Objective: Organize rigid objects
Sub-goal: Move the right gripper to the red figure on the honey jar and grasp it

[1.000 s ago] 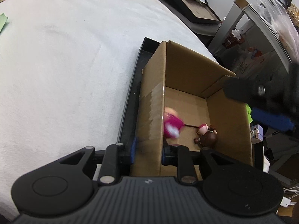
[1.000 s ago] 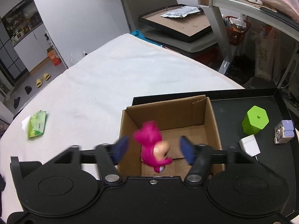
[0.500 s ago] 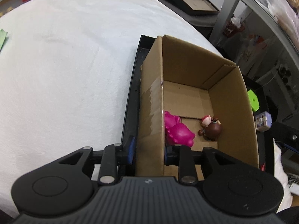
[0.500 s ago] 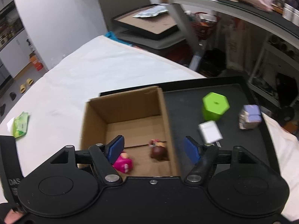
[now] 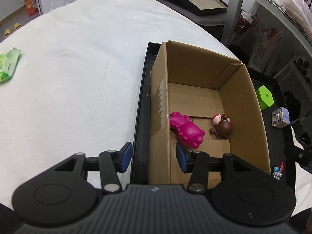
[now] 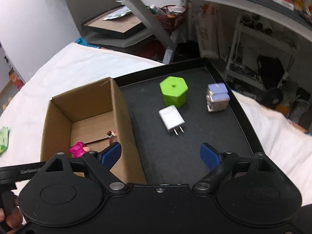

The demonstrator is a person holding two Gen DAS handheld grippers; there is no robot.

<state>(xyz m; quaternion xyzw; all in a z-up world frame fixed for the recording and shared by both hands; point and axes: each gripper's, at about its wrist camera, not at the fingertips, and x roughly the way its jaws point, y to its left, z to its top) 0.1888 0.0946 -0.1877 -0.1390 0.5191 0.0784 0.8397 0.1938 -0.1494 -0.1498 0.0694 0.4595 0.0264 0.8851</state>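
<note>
Left wrist view: the left gripper [image 5: 151, 157] has its blue-padded jaws spread apart, straddling the near left wall of the open brown cardboard box [image 5: 241, 89] without pressing it, one pad outside over the rim of the black rectangular tray [image 5: 140, 105] and one inside the box. On the box floor lie two toys: a magenta plastic animal figure [image 5: 186, 129] on its side against the left wall, at about 1 o'clock from the gripper, and just beside it, apart, a small brown round-headed doll with a pink cap [image 5: 222, 125]. The tray rests on a white cloth-covered table [image 5: 74, 78]. At 3 o'clock of the box, on the tray, sit a lime-green hexagonal plastic block [image 5: 265, 97] and a lilac cube toy with a rabbit face [image 5: 280, 117]; a tiny blue, white and red figurine [image 5: 277, 170] shows at the box's near right corner. A green plastic packet [image 5: 7, 66] lies at the table's 9 o'clock edge. Right wrist view: the right gripper [image 6: 160, 154] is wide open and holds nothing, hovering over the tray [image 6: 195, 152] beside the box [image 6: 56, 117]. Inside the box the magenta figure [image 6: 78, 149] and the brown doll [image 6: 112, 135] are partly hidden by the left finger. At 12 o'clock of the gripper lies a white flat wall charger [image 6: 171, 120] with its prongs toward the camera; the green block [image 6: 173, 91] stands just behind it, close enough that I cannot tell whether they touch, and the lilac cube [image 6: 217, 97] sits at 1 o'clock.
</note>
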